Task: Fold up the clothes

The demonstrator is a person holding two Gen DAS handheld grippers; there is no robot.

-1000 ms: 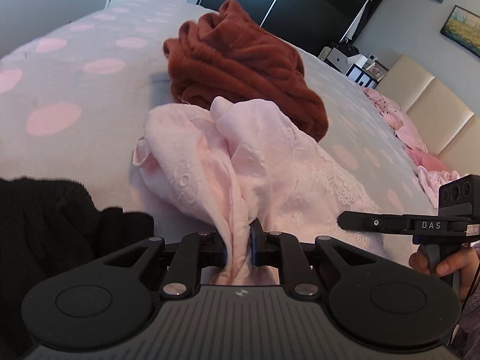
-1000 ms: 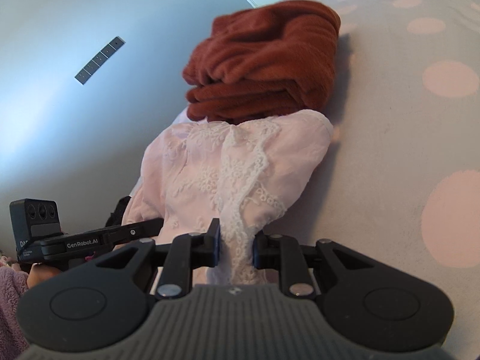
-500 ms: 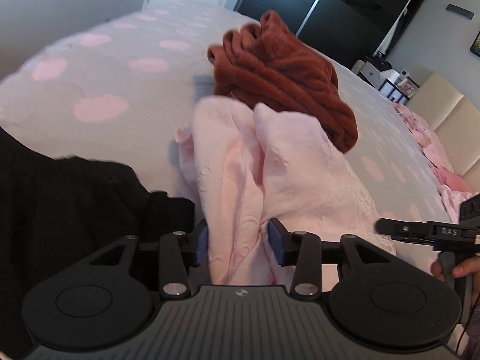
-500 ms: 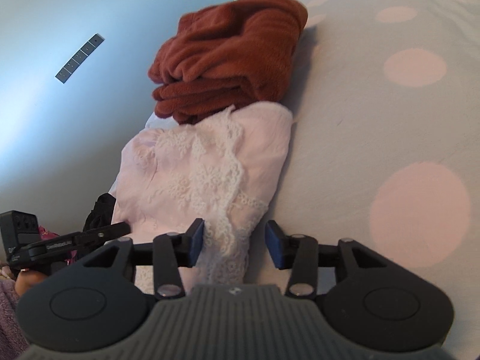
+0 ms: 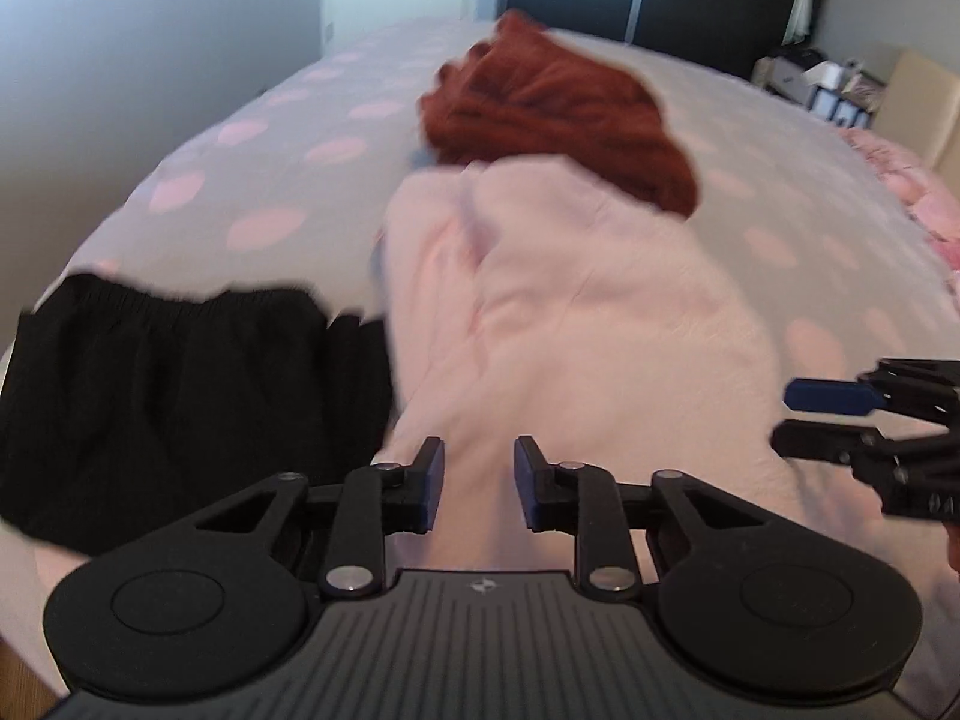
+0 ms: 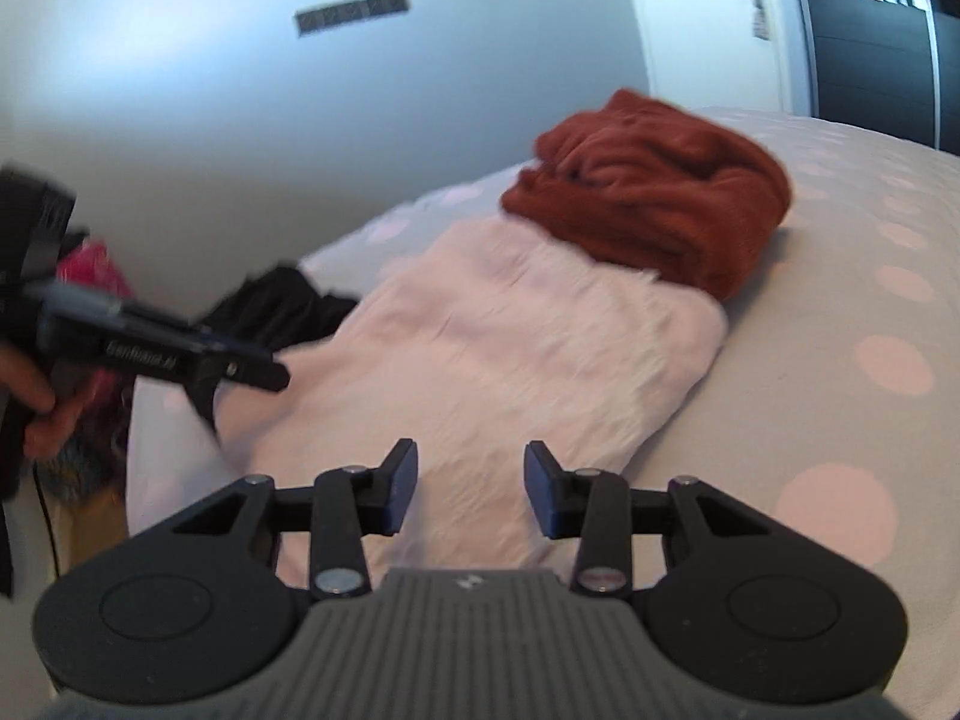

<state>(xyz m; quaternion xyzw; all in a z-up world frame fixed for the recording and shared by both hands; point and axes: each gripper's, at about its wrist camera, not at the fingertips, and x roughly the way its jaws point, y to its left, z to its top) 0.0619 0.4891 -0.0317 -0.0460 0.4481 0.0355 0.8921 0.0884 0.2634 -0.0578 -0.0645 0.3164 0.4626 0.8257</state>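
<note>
A folded pale pink lace garment (image 5: 576, 324) lies on the grey bed with pink dots (image 5: 252, 180); it also shows in the right wrist view (image 6: 504, 360). Its far end touches a folded rust-red fleece garment (image 5: 558, 108), also in the right wrist view (image 6: 654, 204). My left gripper (image 5: 479, 480) is open and empty, just above the pink garment's near end. My right gripper (image 6: 470, 489) is open and empty over the same near end. Each gripper appears in the other's view: the right gripper (image 5: 840, 420) and the left gripper (image 6: 240, 366).
A black garment (image 5: 180, 396) lies on the bed left of the pink one, also in the right wrist view (image 6: 276, 306). A pink bundle (image 5: 912, 180) and beige headboard sit at far right. A wall and dark wardrobe stand beyond the bed.
Both grippers opened and let go of the pink garment, then pulled back and rose. The garment now lies flat on the bed.
</note>
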